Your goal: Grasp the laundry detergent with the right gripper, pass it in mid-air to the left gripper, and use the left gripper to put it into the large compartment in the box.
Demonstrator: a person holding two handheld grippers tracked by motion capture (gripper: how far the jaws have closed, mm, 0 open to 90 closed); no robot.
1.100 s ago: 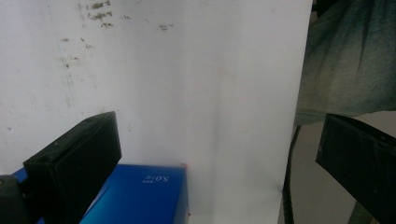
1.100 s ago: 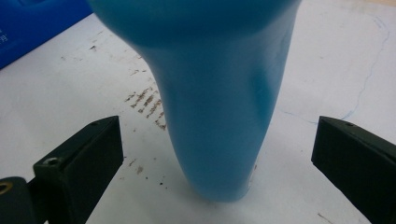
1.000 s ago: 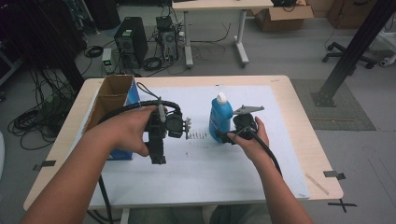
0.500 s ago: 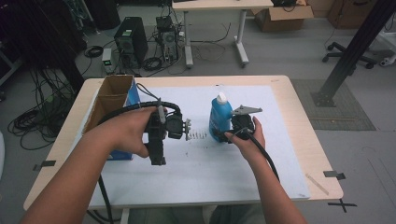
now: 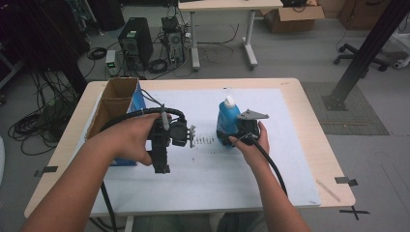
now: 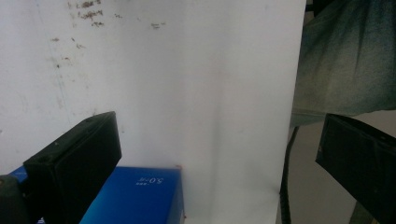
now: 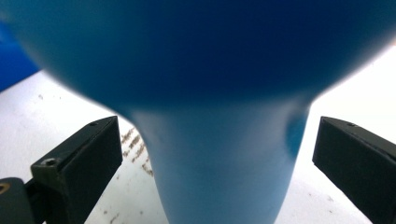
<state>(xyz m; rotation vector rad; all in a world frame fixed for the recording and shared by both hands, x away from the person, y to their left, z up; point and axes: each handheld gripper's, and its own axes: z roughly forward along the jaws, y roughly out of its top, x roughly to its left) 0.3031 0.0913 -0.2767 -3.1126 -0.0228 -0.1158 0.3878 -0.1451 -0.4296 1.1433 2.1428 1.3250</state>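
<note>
Right claw (image 7: 212, 154) gapes wide around a blue bottle (image 7: 219, 116); left claw (image 6: 219, 158) is spread wide on nothing.

Smooth, glossy blue plastic narrows between the right claw's blocky matte black jaws, a gap showing on each side. Standing upright on the counter's (image 5: 300, 104) speckled white sheet (image 5: 270, 159), the bottle wears a white cap. Beyond the left claw, a blue box (image 6: 135, 196) meets an open brown cardboard carton (image 5: 113, 104).

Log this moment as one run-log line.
right gripper: open, jaws astride blue bottle, not clamped | left gripper: open, empty, above white sheet | bottle: upright | blue box: beside left jaw
</note>
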